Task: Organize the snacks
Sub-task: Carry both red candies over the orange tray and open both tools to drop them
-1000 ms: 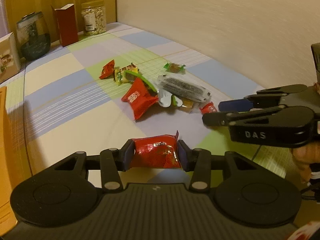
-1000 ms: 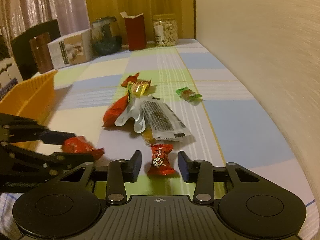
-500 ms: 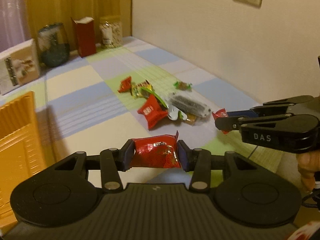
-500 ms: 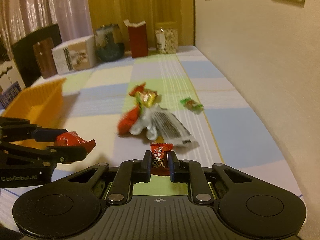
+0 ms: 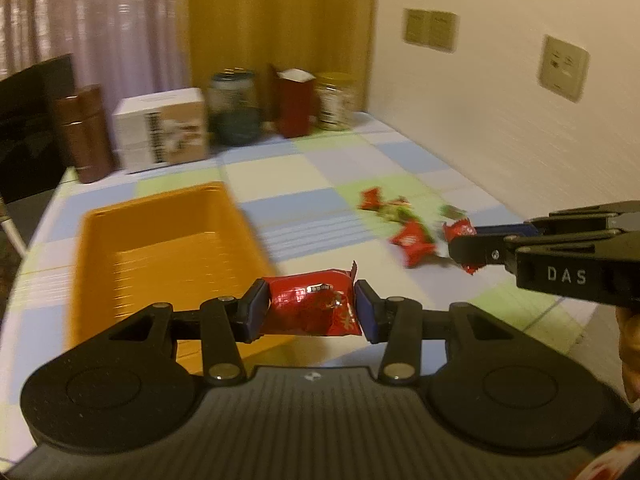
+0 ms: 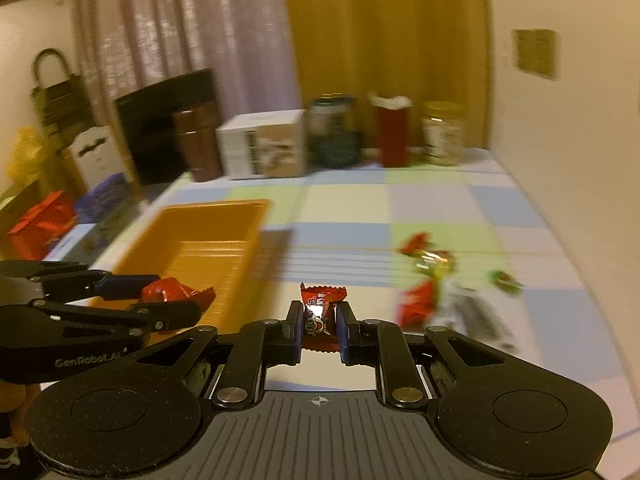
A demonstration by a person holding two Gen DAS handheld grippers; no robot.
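The table (image 5: 304, 168) wears a check of pale blue, light green and cream; the tray (image 5: 160, 236) is orange; both held sweets, the wide packet (image 5: 312, 308) and the small candy (image 6: 320, 316), are red; black fingers (image 5: 256, 312) carry blue pads.

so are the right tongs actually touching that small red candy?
Touching. Right wrist view: right tongs are shut on the small red candy, both pads pressing its sides.

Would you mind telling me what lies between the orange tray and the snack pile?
Only bare checked tablecloth separates the orange tray from the snack pile, seen in the right wrist view.
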